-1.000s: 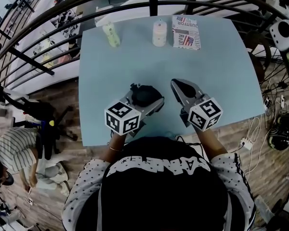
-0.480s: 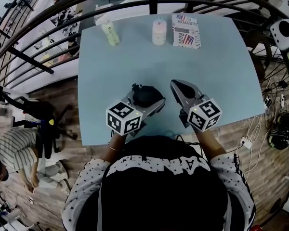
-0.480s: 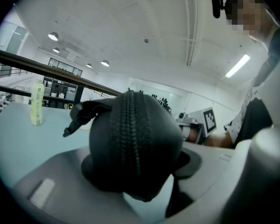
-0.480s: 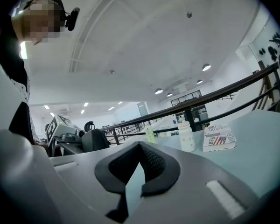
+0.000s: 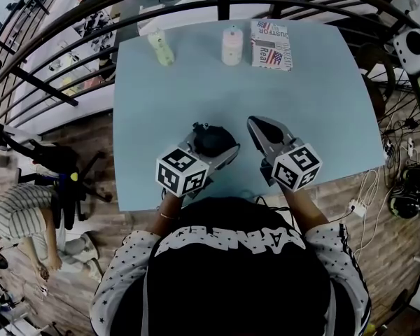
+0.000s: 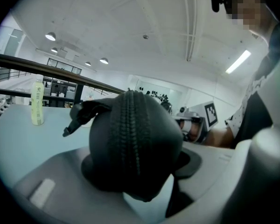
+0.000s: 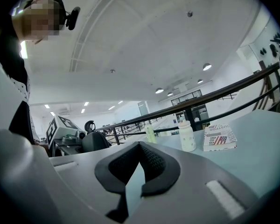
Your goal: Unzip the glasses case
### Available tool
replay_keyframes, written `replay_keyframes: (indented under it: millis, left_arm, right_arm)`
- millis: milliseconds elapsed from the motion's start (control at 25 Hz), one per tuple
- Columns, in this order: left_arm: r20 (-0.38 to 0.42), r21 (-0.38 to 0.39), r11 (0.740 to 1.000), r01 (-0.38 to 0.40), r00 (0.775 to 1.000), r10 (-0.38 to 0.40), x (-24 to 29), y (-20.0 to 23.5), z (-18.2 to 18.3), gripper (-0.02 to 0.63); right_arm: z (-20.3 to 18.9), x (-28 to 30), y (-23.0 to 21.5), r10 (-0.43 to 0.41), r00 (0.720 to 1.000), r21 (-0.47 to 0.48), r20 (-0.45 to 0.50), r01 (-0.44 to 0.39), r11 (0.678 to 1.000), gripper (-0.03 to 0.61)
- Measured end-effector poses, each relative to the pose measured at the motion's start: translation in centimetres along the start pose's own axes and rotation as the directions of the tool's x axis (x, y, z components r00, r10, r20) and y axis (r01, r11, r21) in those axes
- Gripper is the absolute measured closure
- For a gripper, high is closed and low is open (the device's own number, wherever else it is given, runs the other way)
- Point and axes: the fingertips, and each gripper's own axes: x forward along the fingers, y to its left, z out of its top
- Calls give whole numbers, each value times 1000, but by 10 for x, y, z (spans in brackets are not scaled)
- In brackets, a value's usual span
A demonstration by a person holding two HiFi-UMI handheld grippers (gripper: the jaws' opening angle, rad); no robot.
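A pale blue rectangular table (image 5: 308,103) carries everything. Over the table's near edge, the left gripper (image 5: 208,150) is clamped on the black rounded glasses case (image 6: 130,143), zip seam upward. The right gripper (image 7: 140,148), just beside it, has its jaws together with nothing between them. Along the table's far edge stand a flag-printed white box (image 5: 271,45), a white plastic bottle (image 5: 232,46) and a pale green bottle (image 5: 161,49).

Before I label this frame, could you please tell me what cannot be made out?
Glasses case: its near half, head view, hidden under the left gripper clamping it.
Tab on the case: zipper pull or loop, left gripper view too dark.
Box's smaller print: head view, too small.
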Motion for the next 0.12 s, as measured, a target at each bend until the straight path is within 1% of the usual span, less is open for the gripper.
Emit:
replay_keyframes:
  millis: [120]
  left_arm:
    - [-1, 0, 1000, 2, 1000, -2, 0, 1, -1, 614]
  right_arm:
    - [-1, 1, 0, 0, 1000, 1, 0, 0, 1000, 574]
